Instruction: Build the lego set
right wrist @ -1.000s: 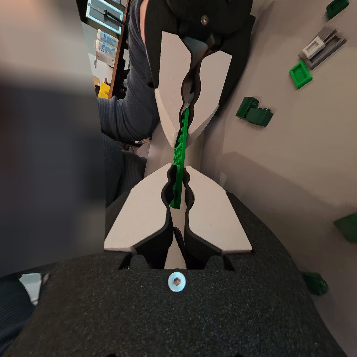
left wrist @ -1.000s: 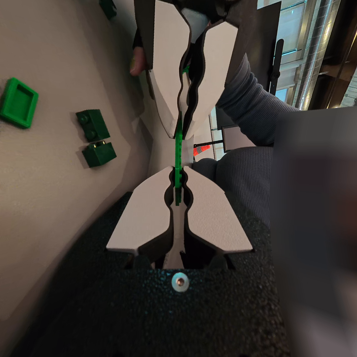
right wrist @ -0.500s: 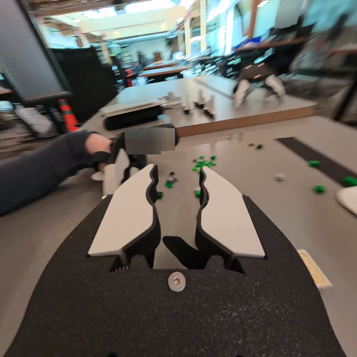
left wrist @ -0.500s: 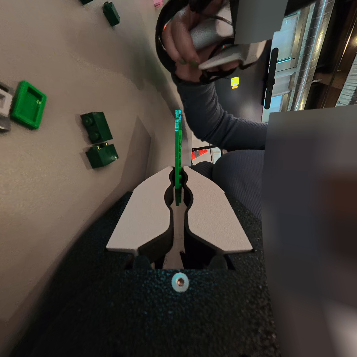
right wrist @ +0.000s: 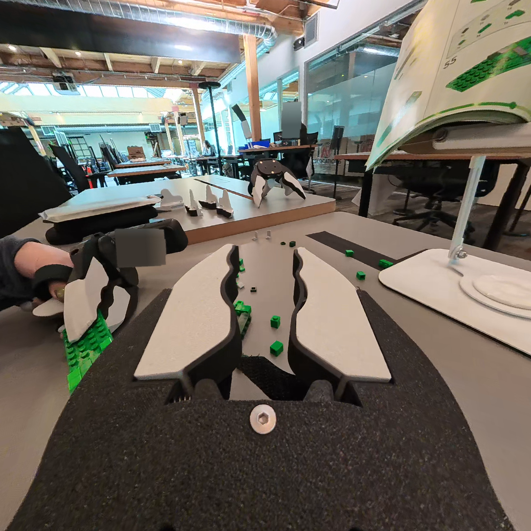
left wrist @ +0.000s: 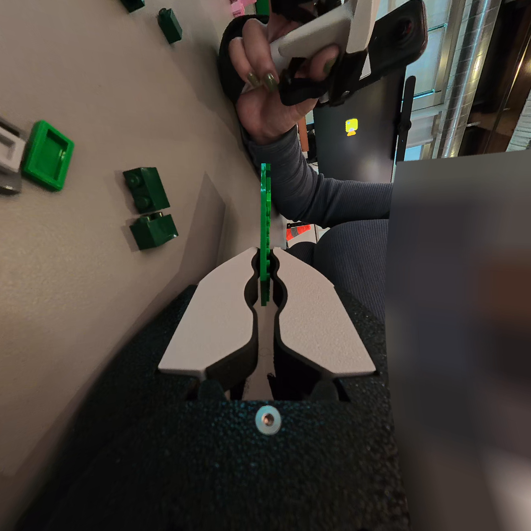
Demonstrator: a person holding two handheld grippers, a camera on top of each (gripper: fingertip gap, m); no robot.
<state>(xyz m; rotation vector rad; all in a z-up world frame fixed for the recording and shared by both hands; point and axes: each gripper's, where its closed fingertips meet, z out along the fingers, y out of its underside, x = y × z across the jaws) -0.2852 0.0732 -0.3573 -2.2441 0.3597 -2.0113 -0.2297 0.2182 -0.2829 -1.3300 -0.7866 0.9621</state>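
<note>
The green lego plate (left wrist: 265, 218) sits on its edge between the left tongs (left wrist: 265, 253), which are squeezed tight on its near end. The rest of the plate sticks out away from the tongs, over the table (left wrist: 100, 86). In the right wrist view the same plate (right wrist: 86, 344) shows at the left, low and close to the table.

The right tongs (right wrist: 265, 253) are open wide and hold nothing. Just past them on the table lie small green bricks (right wrist: 276, 348) and a little heap of green pieces (right wrist: 242, 311). More bricks are scattered farther off. On the right stands a white stand (right wrist: 425, 281) with the instruction book (right wrist: 459, 71) open on top.

In the left wrist view two dark green bricks (left wrist: 149, 207) lie near the plate on the left, and a bright green square piece (left wrist: 47, 155) lies farther left. The hand (left wrist: 267, 94) holding the right tongs is up at the far end.

I think the step now is picking the next piece to go on the plate. The right tongs need to go down to one small brick and close on it.

A second ago both tongs held the plate, one at each end. Now the right tongs have let go, opened, and turned toward the loose bricks. The left tongs still grip the plate the same way.
</note>
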